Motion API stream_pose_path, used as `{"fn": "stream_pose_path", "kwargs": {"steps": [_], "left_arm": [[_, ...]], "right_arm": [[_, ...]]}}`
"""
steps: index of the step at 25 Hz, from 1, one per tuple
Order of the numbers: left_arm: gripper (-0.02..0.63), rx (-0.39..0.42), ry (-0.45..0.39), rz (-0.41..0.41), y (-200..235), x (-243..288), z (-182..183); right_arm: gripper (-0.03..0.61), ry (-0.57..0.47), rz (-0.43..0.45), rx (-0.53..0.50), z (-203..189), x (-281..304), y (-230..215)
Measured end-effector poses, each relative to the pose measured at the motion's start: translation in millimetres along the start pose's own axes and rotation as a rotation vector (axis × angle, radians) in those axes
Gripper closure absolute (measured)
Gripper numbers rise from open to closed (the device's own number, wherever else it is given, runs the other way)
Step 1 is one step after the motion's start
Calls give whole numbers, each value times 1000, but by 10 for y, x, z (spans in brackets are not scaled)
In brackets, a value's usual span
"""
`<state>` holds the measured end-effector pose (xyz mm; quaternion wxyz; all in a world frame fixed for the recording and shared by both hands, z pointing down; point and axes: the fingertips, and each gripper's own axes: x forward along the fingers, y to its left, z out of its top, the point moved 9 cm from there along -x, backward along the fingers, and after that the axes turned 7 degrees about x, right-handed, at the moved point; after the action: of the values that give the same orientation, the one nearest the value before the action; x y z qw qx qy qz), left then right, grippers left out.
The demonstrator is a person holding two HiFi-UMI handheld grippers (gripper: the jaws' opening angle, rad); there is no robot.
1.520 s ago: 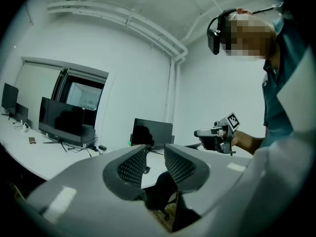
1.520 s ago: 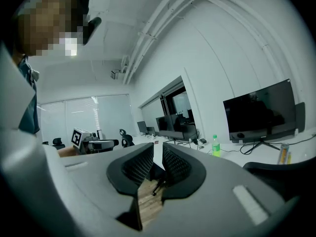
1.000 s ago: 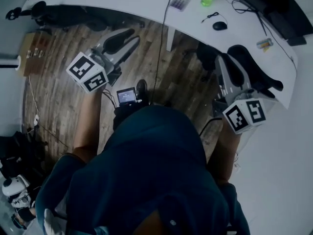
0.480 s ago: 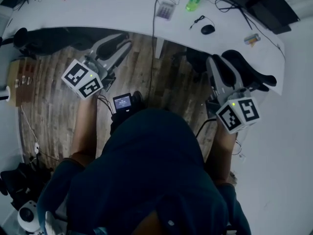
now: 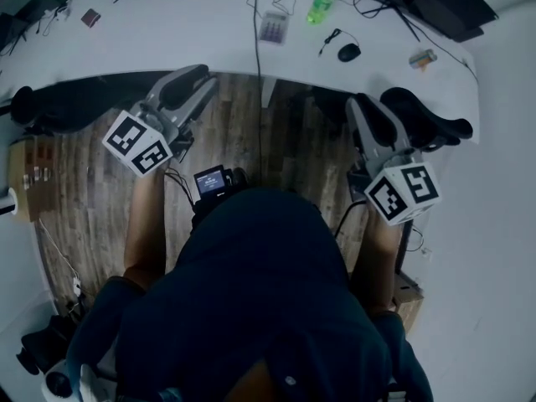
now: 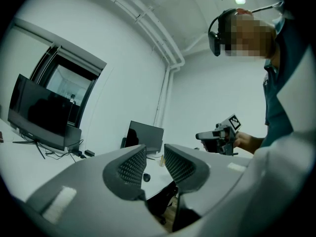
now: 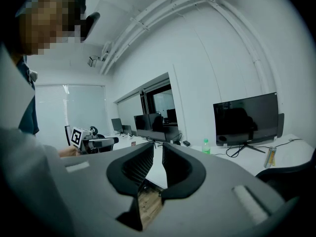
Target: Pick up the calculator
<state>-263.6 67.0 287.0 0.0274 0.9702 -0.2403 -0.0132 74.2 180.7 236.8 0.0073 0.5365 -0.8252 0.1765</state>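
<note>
White curved desk [image 5: 167,40], calculator [image 5: 273,27] near green bottle [image 5: 321,4], black mouse [image 5: 349,52] further right, loose cables [image 5: 255,15]

"What colours are on the far side?"

"The desk [image 5: 167,40] is white, the bottle [image 5: 319,5] green, the mouse [image 5: 349,52] black and the calculator [image 5: 274,27] pale grey."

"And nearer?"

"The floor [image 5: 234,132] is brown wood planks. My left gripper [image 5: 191,80] and right gripper [image 5: 402,111] are grey with black-and-white square-marker cubes. My shirt [image 5: 260,291] is dark teal."
</note>
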Motion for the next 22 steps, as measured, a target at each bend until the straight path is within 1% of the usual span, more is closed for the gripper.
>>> {"fn": "stream_pose_path", "kwargs": {"steps": [6, 11, 14, 17, 22], "left_arm": [[502, -17, -7, -16, 313, -133, -19], [502, -50, -9, -1, 517, -133, -104], [502, -66, -3, 12, 615, -62, -147], [502, -69, 11, 34, 683, 33, -169], [502, -57, 24, 105, 794, 221, -140]], "right_arm": [[540, 11, -17, 3, 3, 267, 204], [540, 45, -15, 4, 10, 506, 193], [540, 60, -3, 6, 51, 666, 102], [540, 72, 27, 13, 76, 826, -45], [540, 87, 99, 26, 132, 1177, -407]]}}
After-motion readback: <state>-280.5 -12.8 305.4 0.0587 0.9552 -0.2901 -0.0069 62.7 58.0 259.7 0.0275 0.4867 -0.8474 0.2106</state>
